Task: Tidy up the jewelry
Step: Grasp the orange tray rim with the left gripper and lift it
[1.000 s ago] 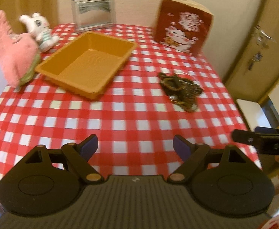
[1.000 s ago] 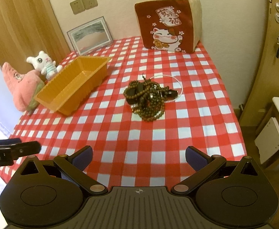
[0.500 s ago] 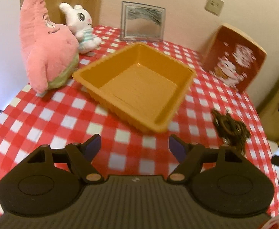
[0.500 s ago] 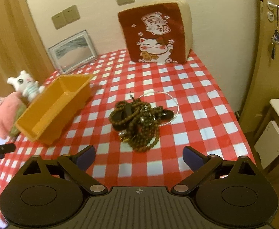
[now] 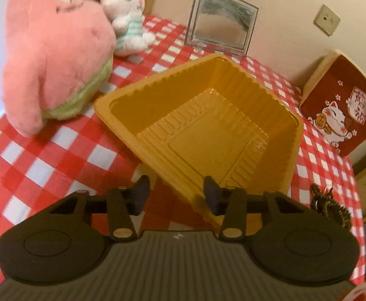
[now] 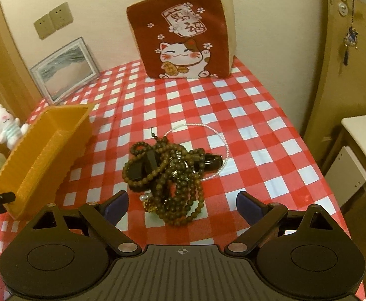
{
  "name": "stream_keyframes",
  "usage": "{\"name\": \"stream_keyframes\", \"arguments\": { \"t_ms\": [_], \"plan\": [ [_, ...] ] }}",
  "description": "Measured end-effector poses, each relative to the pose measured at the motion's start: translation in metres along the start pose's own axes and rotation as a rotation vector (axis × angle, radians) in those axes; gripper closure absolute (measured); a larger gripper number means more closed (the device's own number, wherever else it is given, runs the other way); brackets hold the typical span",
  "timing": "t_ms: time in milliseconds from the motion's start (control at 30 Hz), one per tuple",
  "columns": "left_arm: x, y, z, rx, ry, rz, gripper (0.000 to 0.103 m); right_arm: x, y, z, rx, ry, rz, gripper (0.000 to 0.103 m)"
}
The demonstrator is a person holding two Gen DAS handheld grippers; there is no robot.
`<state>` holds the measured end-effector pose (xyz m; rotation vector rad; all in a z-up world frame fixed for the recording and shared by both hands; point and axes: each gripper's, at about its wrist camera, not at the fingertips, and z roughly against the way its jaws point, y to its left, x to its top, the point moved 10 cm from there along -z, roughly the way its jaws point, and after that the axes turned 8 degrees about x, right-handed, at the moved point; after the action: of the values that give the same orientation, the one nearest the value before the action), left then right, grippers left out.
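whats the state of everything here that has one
orange tray, empty, near corner between left jaws
bead pile, tangled, on the cloth, outside orange tray
left gripper, open, jaws just closing, pads not yet pressing
right gripper, open, just narrowed slightly, holds nothing

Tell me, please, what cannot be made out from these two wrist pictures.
- Left gripper: whether its pads press the orange tray's near corner; the tray wall hides the contact in the left wrist view.
- Bead pile: how many separate strands; they are tangled in the right wrist view.
- Bead pile in the left wrist view: mostly hidden behind the gripper body.
- Pink plush: blurred and cut off by the top edge in the left wrist view.
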<state>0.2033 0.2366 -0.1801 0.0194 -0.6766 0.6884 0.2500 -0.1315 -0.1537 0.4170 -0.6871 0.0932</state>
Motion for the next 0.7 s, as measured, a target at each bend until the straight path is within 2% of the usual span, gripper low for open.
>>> {"name": "stream_keyframes", "arguments": {
  "t_ms": [67, 200, 367, 467, 600, 700],
  "plan": [
    [0.000, -0.002, -0.003, -0.023, 0.009, 0.020, 0.076, 0.000, -0.002, -0.002, -0.015, 0.003, -0.009, 0.010],
    [-0.003, -0.009, -0.001, -0.059, 0.017, 0.032, 0.076, -0.001, -0.005, -0.003, -0.036, 0.008, -0.029, 0.010],
    [-0.016, -0.023, 0.006, -0.141, 0.047, 0.061, 0.079, -0.003, -0.005, -0.003, -0.054, 0.013, -0.039, 0.010],
    [-0.025, -0.038, 0.013, -0.165, 0.046, 0.052, 0.079, -0.004, -0.005, -0.003, -0.065, 0.017, -0.041, 0.010],
    [-0.045, -0.058, 0.019, -0.213, 0.085, 0.026, 0.079, -0.006, -0.003, -0.002, -0.075, 0.018, -0.040, 0.010],
    [-0.055, -0.066, 0.024, -0.237, 0.102, -0.013, 0.074, -0.009, -0.003, -0.001, -0.083, 0.020, -0.043, 0.010]
  ]
}}
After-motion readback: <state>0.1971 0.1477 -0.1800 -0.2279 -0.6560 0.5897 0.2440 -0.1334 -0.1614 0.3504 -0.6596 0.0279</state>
